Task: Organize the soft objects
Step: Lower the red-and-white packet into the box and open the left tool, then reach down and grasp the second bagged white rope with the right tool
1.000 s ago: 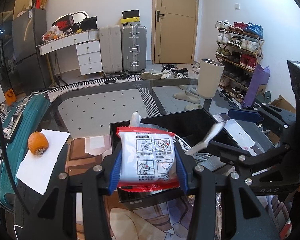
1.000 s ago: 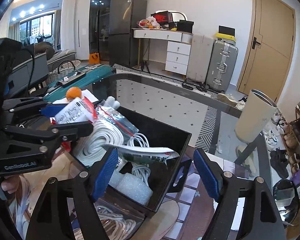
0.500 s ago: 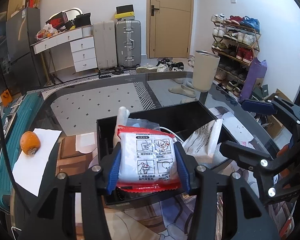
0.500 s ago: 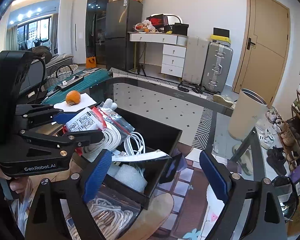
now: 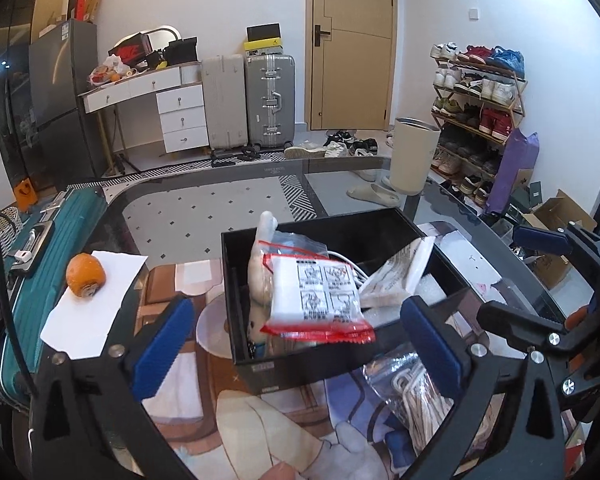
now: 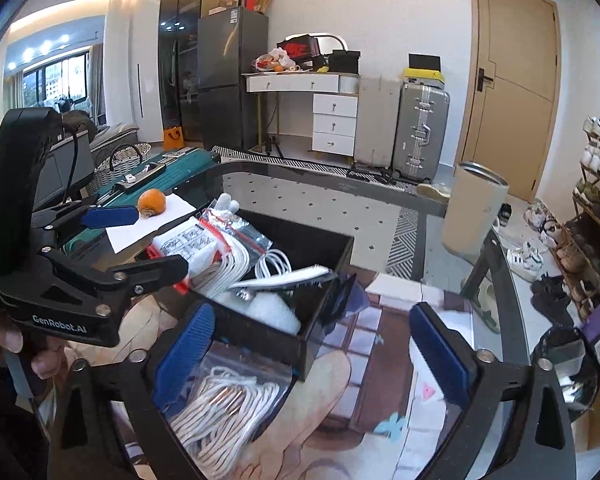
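You have just let go: a moment ago your left gripper (image 5: 296, 344) was pinching the red-edged packet (image 5: 318, 300), and now its blue fingers (image 5: 162, 346) stand spread wide with nothing between them. The packet lies tilted in the near left part of the black box (image 5: 342, 362), resting on the bagged cable and the plush thing under it, touching neither finger. It sits high and leans toward the near wall, so I judge it placed but not well settled; a nudge could tip it out. Your right gripper (image 6: 312, 344) is also spread and empty, hovering over the bag of white cord (image 6: 220, 404) that lies on the mat just outside the box. That bag looks like the next soft thing to take; close on its middle, where the plastic bunches
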Available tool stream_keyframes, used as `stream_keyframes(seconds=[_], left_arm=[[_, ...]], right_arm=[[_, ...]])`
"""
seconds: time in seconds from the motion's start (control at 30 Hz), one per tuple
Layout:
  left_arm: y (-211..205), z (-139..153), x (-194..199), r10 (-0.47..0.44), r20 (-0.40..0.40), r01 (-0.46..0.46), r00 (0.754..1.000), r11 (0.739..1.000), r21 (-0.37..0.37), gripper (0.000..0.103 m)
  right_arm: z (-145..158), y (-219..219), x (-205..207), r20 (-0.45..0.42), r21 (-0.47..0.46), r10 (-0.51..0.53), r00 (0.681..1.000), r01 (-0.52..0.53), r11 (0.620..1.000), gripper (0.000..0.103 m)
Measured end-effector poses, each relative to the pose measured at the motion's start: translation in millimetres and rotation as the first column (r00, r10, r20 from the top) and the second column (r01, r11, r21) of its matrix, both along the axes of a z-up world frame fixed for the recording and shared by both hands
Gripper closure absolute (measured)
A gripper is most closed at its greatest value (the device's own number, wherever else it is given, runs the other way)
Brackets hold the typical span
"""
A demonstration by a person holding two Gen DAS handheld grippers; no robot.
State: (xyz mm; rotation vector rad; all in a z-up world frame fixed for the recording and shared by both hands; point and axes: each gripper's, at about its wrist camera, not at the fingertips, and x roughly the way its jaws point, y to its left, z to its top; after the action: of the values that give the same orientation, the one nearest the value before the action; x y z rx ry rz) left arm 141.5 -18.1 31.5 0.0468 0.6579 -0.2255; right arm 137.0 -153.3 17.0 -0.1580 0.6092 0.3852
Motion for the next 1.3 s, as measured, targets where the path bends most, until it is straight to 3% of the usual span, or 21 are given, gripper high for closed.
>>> stream_keyframes(seconds=[0.77, 1.0, 1.3], left_arm=[[11, -24, -49, 0.023, -0.038, -0.021, 0.999, 0.999, 0.04, 0.0], [18, -32, -54, 0.046, -0.05, -0.045, 0.998, 0.999, 0.018, 0.0], [17, -41, -59, 0.037, -0.056, -0.035, 0.998, 0.998, 0.048, 0.0]], right_arm=[[-31, 9, -46, -0.07, 0.021, 0.008, 0.998, -0.006, 1.0, 0.001], [-44, 19, -41, -0.133, 0.023, 0.029, 0.991, -0.026, 0.999, 0.001], [-64, 34, -36, -0.216, -0.006, 0.043, 0.975, -0.045, 0.999, 0.001]])
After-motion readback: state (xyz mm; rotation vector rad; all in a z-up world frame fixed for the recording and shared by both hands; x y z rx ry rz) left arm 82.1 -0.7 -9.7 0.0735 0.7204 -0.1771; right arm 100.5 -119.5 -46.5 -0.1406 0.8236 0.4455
